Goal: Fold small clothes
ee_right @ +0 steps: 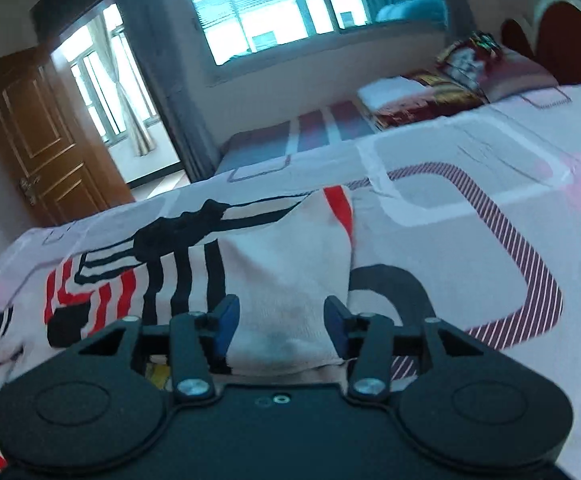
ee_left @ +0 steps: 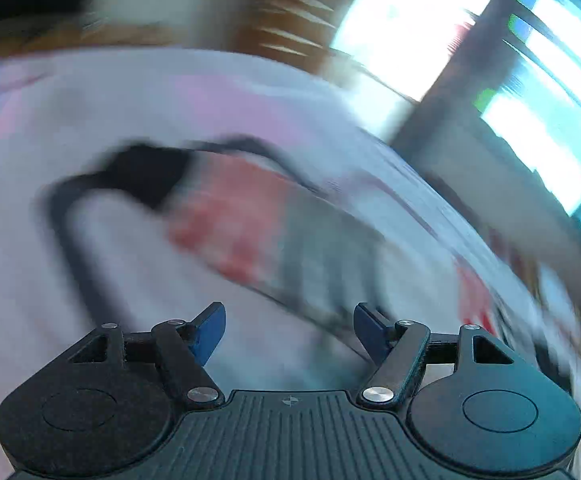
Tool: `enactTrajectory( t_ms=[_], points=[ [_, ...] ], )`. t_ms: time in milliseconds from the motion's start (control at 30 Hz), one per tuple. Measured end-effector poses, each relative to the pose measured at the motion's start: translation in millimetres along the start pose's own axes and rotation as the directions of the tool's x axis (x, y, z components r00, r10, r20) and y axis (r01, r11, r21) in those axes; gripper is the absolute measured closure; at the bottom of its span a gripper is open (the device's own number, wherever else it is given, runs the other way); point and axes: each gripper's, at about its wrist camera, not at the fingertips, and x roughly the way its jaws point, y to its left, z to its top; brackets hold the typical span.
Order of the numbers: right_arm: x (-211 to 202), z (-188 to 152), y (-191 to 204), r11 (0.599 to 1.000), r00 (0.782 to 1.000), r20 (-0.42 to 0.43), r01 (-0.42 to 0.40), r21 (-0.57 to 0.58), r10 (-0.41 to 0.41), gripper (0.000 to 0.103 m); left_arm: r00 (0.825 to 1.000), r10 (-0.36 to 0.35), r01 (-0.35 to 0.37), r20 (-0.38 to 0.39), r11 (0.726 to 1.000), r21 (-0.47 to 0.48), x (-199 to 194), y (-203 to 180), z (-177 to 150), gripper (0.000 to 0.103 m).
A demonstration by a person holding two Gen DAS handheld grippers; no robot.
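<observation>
A small white garment (ee_right: 282, 256) with black and red stripes lies flat on the patterned bed sheet (ee_right: 470, 216). Its plain white part reaches back between the blue fingers of my right gripper (ee_right: 281, 326). The jaws stand apart and the pads do not press the cloth. The left wrist view is heavily blurred. There the same garment (ee_left: 250, 220) shows as a red, black and white smear just ahead of my left gripper (ee_left: 289, 330). That gripper is open above the sheet, with nothing held between its blue pads.
Red patterned pillows (ee_right: 470, 68) and a folded white cloth (ee_right: 390, 90) lie at the bed's far end by the headboard (ee_right: 570, 40). A brown door (ee_right: 46, 136) stands open at the left, and a window (ee_right: 274, 8) is behind the bed.
</observation>
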Motion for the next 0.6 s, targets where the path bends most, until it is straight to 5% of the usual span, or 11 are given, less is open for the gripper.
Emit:
enactTrajectory(
  t_ms=[133,400,433,600],
  points=[
    [2,-7,21,0.999,1.000,-0.013,0.015,0.039,-0.015,0.057,1.000,0.002,0.002,0.023,0.988,-0.155,17,59,30,0.032],
    [6,-7,69,0.990,1.000,-0.002,0.029,0.136,-0.029,0.056,0.995,-0.100,0.101,0.018,0.980,-0.172,45,77,58,0.033],
    [7,-7,75,0.990,0.999,0.002,0.031,0.140,-0.032,0.056,0.993,-0.116,0.116,0.011,0.979,-0.170,48,78,60,0.036],
    [8,-7,98,0.989,0.999,0.006,0.052,0.137,-0.054,0.055,0.985,-0.170,0.160,-0.021,0.959,-0.235,74,96,66,0.083]
  ],
)
